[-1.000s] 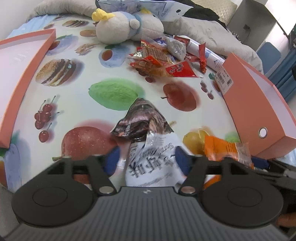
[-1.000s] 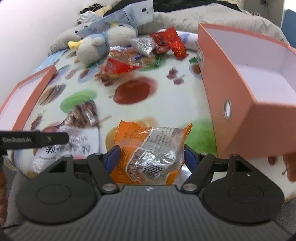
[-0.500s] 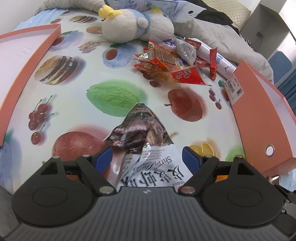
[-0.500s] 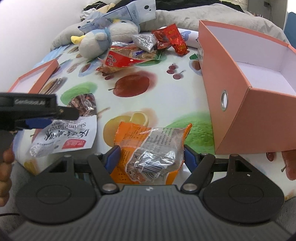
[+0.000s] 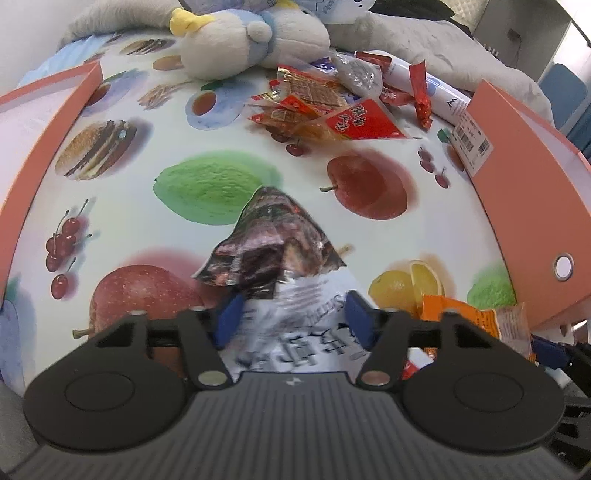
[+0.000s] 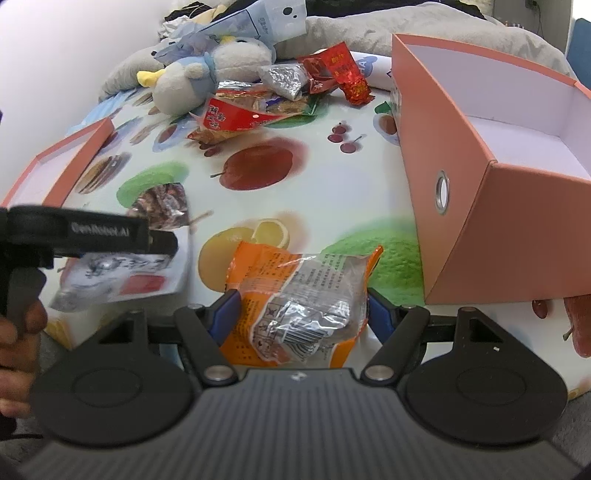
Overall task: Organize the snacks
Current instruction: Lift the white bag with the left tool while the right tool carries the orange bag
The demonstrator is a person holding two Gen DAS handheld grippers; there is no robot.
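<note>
Two packets, one per hand, both lying on the near side of the open orange box (image 6: 480, 221). Orange snack packet (image 6: 303, 314) sits directly between the fingers of the right hand-held gripper (image 6: 301, 314), blue pads pressed against its two sides, so clamped on it; long axis running across the gap, crinkled clear window facing up. From that packet, the orange box just to the right and slightly ahead, near wall with the metal eyelet facing it, open white interior bare. Right hand clearly the nearer one to the box.

Shrimp snack bag (image 5: 280, 280) caught in the left hand-held gripper (image 5: 291, 321), pads closed onto its white lower half; dark printed end pointing away, long axis straight forward along the fingers. Blurred, and seemingly raised off the fruit-print surface (image 5: 221, 147), though contact hard to judge. Well left of the box, with the orange packet lying between.

Probably a lift up and over the tall near wall for the right packet; that wall the one obstacle, likely to snag a low sideways slide.

Farther from the box's left wall, a loose heap of red snack sachets (image 5: 332, 110) and a foil pouch (image 6: 284, 79), beside a plush penguin (image 5: 236, 40). Far left of the box, an orange lid (image 5: 40, 122) lying open side up. Grey bedding (image 6: 388, 22) behind the box.
</note>
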